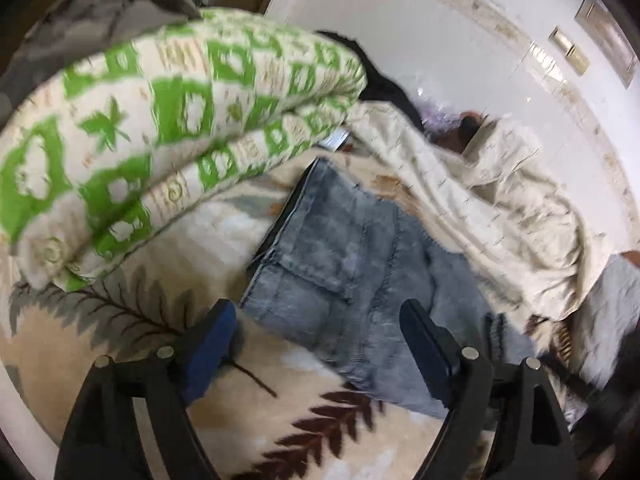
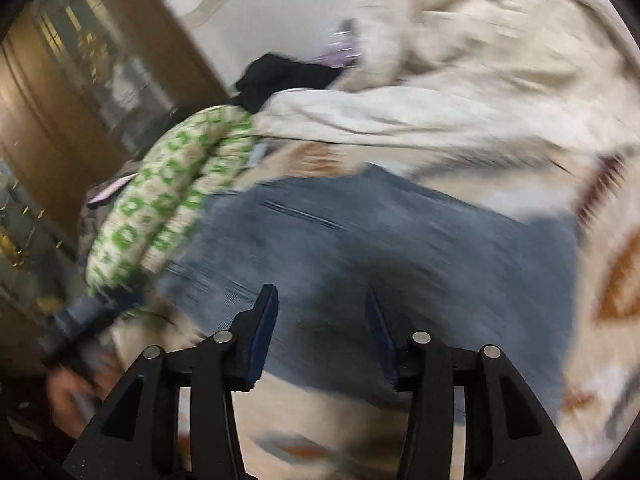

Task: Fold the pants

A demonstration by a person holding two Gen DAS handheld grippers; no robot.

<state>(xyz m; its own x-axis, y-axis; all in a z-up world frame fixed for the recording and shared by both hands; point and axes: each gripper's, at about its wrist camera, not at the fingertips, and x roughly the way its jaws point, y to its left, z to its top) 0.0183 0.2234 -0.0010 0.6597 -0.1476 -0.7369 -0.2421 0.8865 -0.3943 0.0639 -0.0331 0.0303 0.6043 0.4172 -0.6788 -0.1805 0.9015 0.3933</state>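
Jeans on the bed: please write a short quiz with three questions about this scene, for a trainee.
1. True or false: the left gripper holds the jeans.
2. Which item lies against the jeans' edge in the right wrist view? A) green-patterned quilt B) a red towel C) a cardboard box
3. Fill in: the jeans lie on a blanket printed with ____ shapes.

Key: 1 false, both grippers, including the right gripper, are open with nothing pinched; 2 A; 3 leaf.
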